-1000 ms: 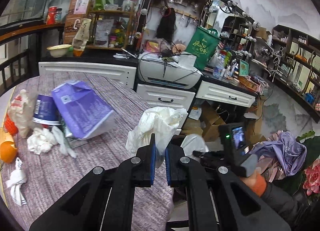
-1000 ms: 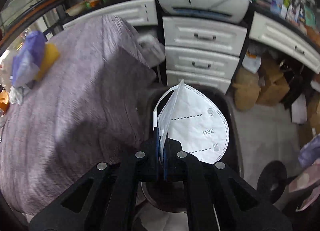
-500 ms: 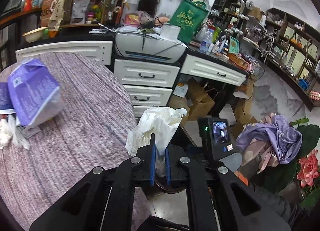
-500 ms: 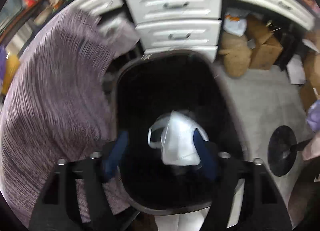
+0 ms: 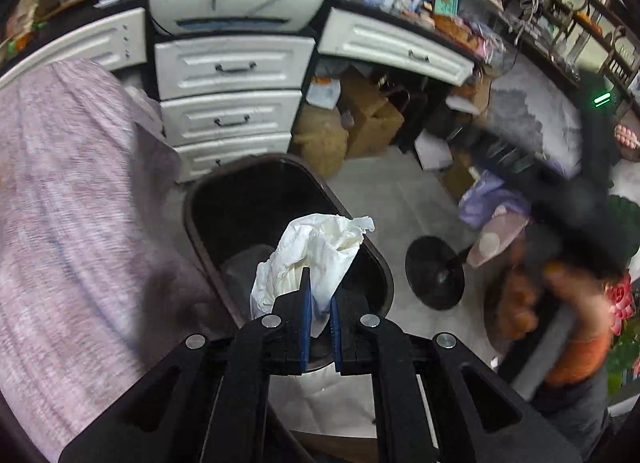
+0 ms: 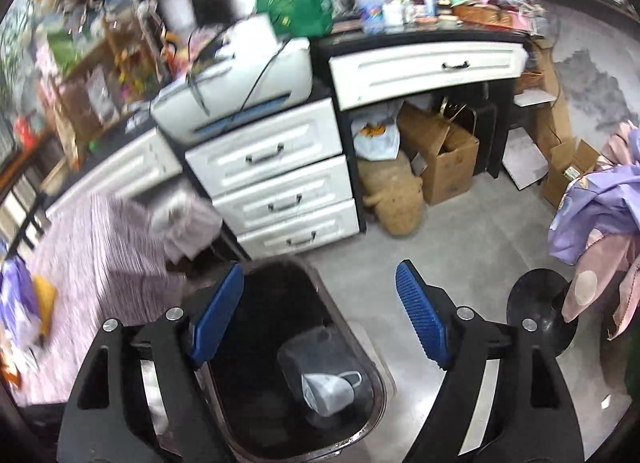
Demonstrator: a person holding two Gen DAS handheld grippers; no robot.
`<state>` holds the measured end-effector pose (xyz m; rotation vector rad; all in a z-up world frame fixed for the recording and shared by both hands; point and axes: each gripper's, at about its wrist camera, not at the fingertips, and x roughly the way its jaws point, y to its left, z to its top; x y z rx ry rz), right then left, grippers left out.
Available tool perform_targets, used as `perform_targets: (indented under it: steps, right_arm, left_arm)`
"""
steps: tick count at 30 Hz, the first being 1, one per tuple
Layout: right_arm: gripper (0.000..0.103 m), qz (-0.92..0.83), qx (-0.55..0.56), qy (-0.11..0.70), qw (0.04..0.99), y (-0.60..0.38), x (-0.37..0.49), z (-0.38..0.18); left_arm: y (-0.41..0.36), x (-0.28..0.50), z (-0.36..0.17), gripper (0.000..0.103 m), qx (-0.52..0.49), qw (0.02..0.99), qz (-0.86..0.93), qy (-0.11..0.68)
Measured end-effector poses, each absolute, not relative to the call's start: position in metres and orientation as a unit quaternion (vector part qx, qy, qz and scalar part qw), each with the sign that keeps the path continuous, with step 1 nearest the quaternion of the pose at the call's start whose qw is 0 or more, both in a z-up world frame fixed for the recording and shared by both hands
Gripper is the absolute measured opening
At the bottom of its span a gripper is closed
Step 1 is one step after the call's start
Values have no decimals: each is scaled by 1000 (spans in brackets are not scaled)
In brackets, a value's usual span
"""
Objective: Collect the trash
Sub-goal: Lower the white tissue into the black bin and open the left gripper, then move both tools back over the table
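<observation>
In the left wrist view, our left hand-held gripper (image 5: pixel 319 305) is clamped narrow on a crumpled white plastic bag (image 5: pixel 316 253), which rises from between the blue pads toward twelve o'clock. Directly behind it sits the dark trash bin (image 5: pixel 202 219), its open mouth spreading from about eleven o'clock to three o'clock of the bag, so the bag hangs over the bin's near right rim. The purple-clothed tabletop (image 5: pixel 68 199) fills the nine o'clock side, and white drawers (image 5: pixel 230 103) stand at twelve o'clock beyond the bin. We judge the step in hand to be dropping this bag: the gripper is over the opening, and what the next move calls for is spreading the jaws so the bag falls inside, perhaps after shifting slightly toward eleven o'clock so it clears the rim. A light bag may cling to a pad, so a small shake could help. In the right wrist view, our right hand-held gripper (image 6: pixel 320 315) stands wide and holds nothing, its blue pads (image 6: pixel 420 321) well apart above the same bin (image 6: pixel 352 337). A white face mask (image 6: pixel 328 389) lies at the bottom of the bin, at about six o'clock between the fingers. The tabletop (image 6: pixel 100 247) edge shows at nine o'clock with a purple package (image 6: pixel 14 303) at the far left, blurred. We judge that this hand is free to go for more trash on the tabletop.
</observation>
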<state>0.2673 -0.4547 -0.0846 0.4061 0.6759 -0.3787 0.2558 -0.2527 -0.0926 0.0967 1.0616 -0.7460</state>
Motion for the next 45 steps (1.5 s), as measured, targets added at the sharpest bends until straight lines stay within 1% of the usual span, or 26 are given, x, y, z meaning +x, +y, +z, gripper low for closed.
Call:
perform_targets:
  steps: [4, 10, 11, 12, 14, 15, 16, 17, 18, 19, 25, 30, 36, 40, 45]
  right_arm:
    - [78, -177, 206, 312, 910, -459, 260, -70]
    - [78, -154, 205, 306, 917, -451, 257, -62]
    - [78, -150, 204, 306, 918, -449, 256, -61]
    - [78, -147, 202, 304, 919, -446, 256, -59]
    - [78, -147, 197, 298, 922, -444, 253, -54]
    - [78, -146, 195, 296, 923, -442, 252, -52]
    - [78, -145, 194, 292, 925, -441, 251, -49]
    - [80, -145, 192, 287, 927, -440, 249, -45]
    - [84, -146, 189, 281, 929, -439, 246, -41]
    - [85, -149, 186, 275, 931, -438, 244, -38]
    - [89, -148, 170, 256, 940, -434, 237, -25]
    - [93, -150, 162, 246, 944, -432, 233, -22]
    - [95, -144, 157, 238, 948, -427, 232, -20]
    - [96, -121, 156, 248, 948, -415, 237, -25]
    - [96, -79, 129, 264, 952, -385, 243, -30]
  left_arm:
    - [-267, 263, -110, 9, 61, 777, -348, 521]
    - [-279, 268, -121, 9, 81, 772, -341, 530]
    - [-282, 268, -122, 9, 83, 771, -342, 531]
    - [-285, 268, -123, 12, 83, 769, -344, 533]
    - [-288, 270, -125, 36, 83, 765, -345, 538]
    - [-288, 270, -124, 59, 83, 766, -344, 536]
    - [-288, 269, -123, 70, 81, 770, -346, 530]
    - [-287, 266, -119, 72, 79, 776, -349, 520]
    - [-287, 264, -117, 74, 81, 778, -350, 515]
    - [-287, 260, -114, 78, 88, 780, -352, 509]
    - [-279, 241, -95, 88, 106, 802, -360, 465]
    - [-259, 232, -82, 91, 80, 816, -359, 446]
    - [-229, 212, -57, 96, 68, 844, -346, 404]
    - [-209, 198, -43, 97, 74, 862, -334, 375]
    - [-173, 185, -29, 97, 68, 881, -314, 348]
